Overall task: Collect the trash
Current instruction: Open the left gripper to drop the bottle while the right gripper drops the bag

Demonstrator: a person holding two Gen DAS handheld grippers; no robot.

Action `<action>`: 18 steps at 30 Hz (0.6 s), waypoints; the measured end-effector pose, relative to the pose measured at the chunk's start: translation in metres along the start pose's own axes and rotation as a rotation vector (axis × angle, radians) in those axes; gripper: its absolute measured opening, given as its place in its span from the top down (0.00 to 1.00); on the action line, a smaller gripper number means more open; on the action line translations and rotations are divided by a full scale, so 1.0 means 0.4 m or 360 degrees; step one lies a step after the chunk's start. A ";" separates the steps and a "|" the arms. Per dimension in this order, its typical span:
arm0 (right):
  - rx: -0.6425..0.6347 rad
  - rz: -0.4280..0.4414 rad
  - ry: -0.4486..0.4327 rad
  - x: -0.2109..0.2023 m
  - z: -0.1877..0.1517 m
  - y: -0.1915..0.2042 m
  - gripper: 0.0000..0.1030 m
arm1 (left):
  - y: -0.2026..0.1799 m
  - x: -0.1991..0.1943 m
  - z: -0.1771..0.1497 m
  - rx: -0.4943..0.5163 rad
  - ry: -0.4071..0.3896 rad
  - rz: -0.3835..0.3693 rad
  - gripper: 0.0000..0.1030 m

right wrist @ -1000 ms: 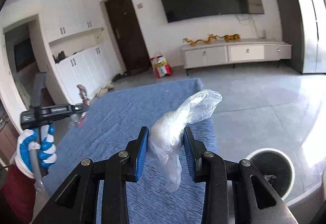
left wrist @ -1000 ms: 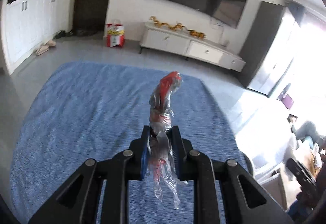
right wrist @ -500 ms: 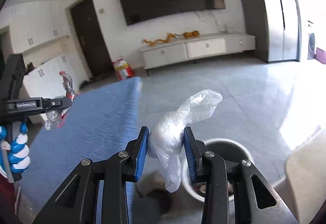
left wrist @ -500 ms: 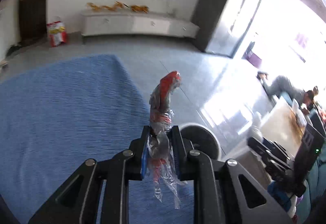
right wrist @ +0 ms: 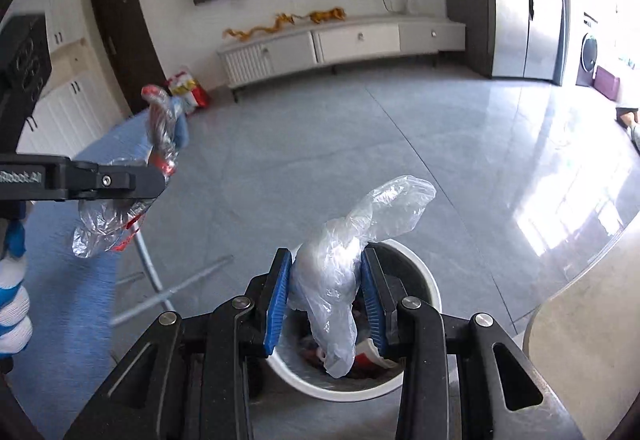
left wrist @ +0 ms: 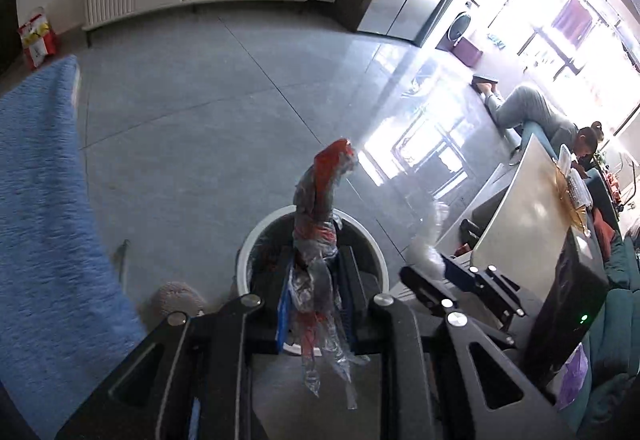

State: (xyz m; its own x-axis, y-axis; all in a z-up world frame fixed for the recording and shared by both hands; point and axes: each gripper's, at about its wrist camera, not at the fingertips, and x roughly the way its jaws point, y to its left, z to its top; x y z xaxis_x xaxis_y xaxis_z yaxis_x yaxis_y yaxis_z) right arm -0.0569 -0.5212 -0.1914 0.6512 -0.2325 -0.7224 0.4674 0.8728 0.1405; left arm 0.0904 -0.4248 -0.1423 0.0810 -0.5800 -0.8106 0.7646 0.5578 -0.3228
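My left gripper (left wrist: 316,280) is shut on a crumpled clear and red wrapper (left wrist: 320,207), held above a round white trash bin (left wrist: 256,240) on the floor. My right gripper (right wrist: 326,280) is shut on a crumpled clear plastic bag (right wrist: 340,252), held right over the same bin (right wrist: 420,272), which has trash in it. The left gripper with its wrapper (right wrist: 160,123) also shows at the left of the right wrist view, apart from the bin. The right gripper (left wrist: 440,272) shows at the right of the left wrist view.
A blue cloth-covered table (left wrist: 36,220) lies to the left, with metal legs (right wrist: 168,288) below it. A beige table (left wrist: 528,207) stands at the right. A white TV cabinet (right wrist: 340,43) lines the far wall. A person (left wrist: 540,115) sits at far right.
Both grippers have swung right, away from the blue table, and tilted down. The bin has come in under them, and each still holds its piece of trash.
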 end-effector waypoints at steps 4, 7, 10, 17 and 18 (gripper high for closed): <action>0.0034 -0.0040 0.0045 0.041 -0.003 -0.016 0.54 | -0.002 0.058 0.010 -0.0052 0.0047 -0.0052 0.78; 0.0076 -0.0059 0.0050 0.047 -0.014 -0.030 0.49 | 0.003 0.076 0.018 -0.0077 0.0053 -0.0064 0.72; 0.0093 -0.0065 0.0048 0.037 -0.022 -0.034 0.48 | 0.001 0.078 0.014 -0.0085 0.0035 -0.0069 0.68; 0.0103 -0.0073 -0.0008 -0.013 -0.026 -0.024 0.47 | 0.002 0.037 -0.011 -0.0092 -0.0063 -0.0050 0.68; 0.0104 -0.0075 -0.0019 -0.024 -0.026 -0.022 0.46 | 0.005 0.029 -0.010 -0.0080 -0.0072 -0.0040 0.68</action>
State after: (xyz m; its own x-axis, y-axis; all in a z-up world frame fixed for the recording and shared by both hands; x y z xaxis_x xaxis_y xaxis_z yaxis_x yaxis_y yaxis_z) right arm -0.0733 -0.5221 -0.1927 0.6344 -0.2782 -0.7212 0.5357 0.8309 0.1508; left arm 0.0903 -0.4280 -0.1545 0.0915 -0.6197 -0.7795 0.7339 0.5710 -0.3679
